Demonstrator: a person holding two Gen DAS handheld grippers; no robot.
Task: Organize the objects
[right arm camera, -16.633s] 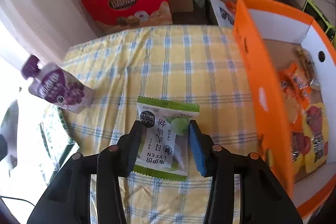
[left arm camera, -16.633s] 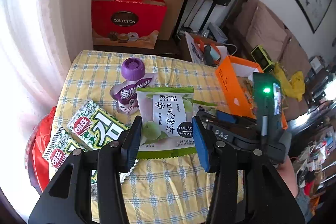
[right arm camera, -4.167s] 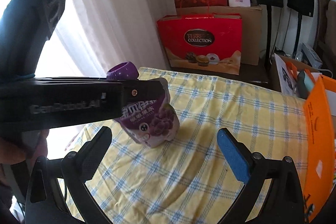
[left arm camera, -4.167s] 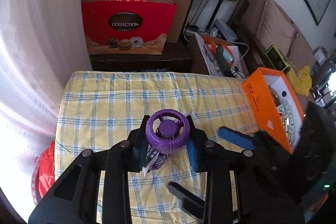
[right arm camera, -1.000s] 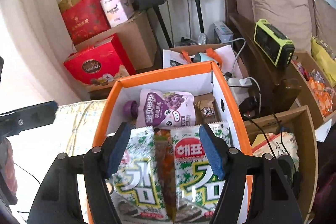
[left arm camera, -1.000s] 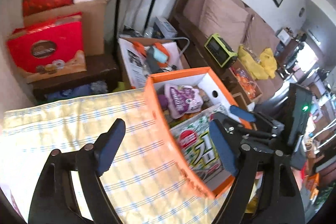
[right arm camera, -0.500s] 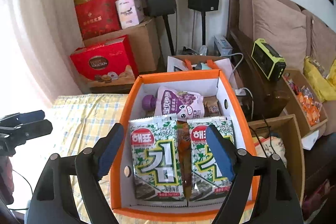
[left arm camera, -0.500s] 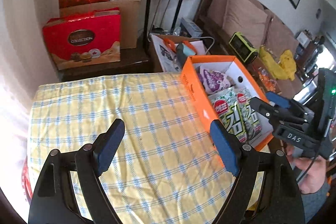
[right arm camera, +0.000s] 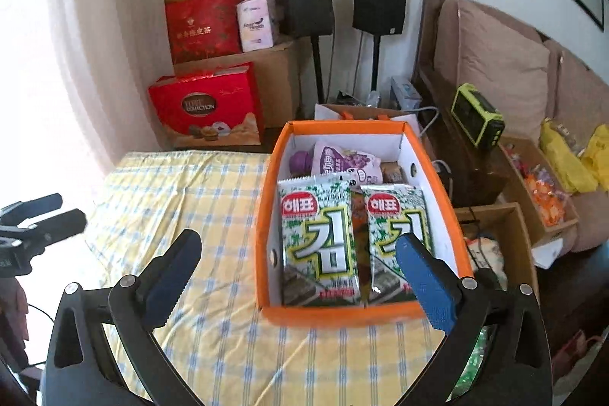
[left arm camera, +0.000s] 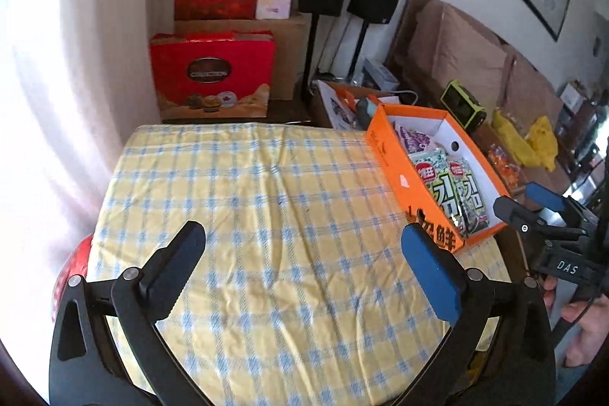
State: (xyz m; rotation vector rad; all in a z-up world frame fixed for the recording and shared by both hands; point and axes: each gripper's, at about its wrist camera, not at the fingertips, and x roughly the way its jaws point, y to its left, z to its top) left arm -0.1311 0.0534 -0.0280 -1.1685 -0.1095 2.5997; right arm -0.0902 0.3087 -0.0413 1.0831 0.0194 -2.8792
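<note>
surface: table, yellow checked cloth (left arm camera: 266,215) | on it: orange box (right arm camera: 266,215) at right edge

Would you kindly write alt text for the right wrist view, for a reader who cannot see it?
An orange box on a yellow checked tablecloth holds two green seaweed snack packs side by side, with a purple drink pouch behind them. The open, empty right gripper frames the box; the left gripper shows at the left edge.
</note>
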